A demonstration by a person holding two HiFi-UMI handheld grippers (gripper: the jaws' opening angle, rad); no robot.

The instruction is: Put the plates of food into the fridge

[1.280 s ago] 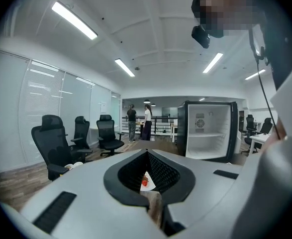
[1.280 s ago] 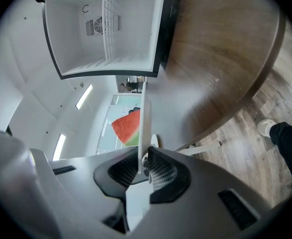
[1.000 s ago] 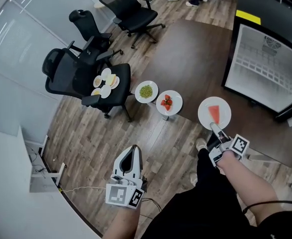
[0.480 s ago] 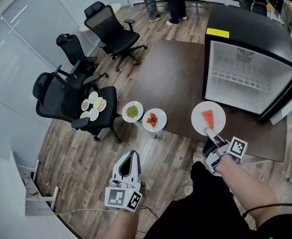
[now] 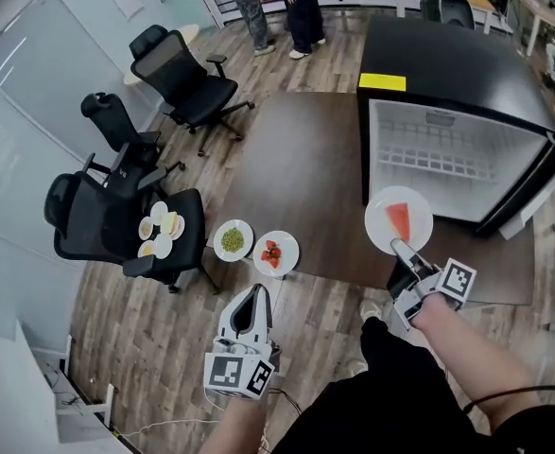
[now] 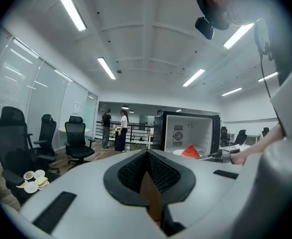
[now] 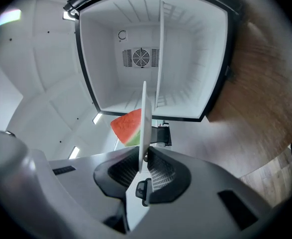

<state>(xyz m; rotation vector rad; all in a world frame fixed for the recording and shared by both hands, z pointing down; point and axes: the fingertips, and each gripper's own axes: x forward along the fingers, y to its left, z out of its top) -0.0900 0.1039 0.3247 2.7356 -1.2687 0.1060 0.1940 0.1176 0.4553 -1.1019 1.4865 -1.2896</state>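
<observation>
My right gripper (image 5: 398, 247) is shut on the rim of a white plate (image 5: 412, 206) that carries a watermelon wedge (image 5: 399, 221). It holds the plate just in front of the open black fridge (image 5: 447, 149). In the right gripper view the plate (image 7: 144, 118) shows edge-on between the jaws, the wedge (image 7: 129, 127) on its left face, and the fridge's empty white inside (image 7: 150, 59) straight ahead. My left gripper (image 5: 255, 294) hangs low at my left, shut and empty (image 6: 146, 154). A plate of green peas (image 5: 233, 239) and a plate of strawberries (image 5: 276, 253) sit behind it.
A black office chair (image 5: 116, 230) at the left holds several small plates of food (image 5: 159, 231). More office chairs (image 5: 178, 74) stand behind it. A dark mat (image 5: 296, 168) lies in front of the fridge. Two people (image 5: 268, 8) stand at the far end of the room.
The right gripper has carried the watermelon plate up and closer to the open fridge. The left gripper has come along, and the chair and the other plates have slid left in view.
</observation>
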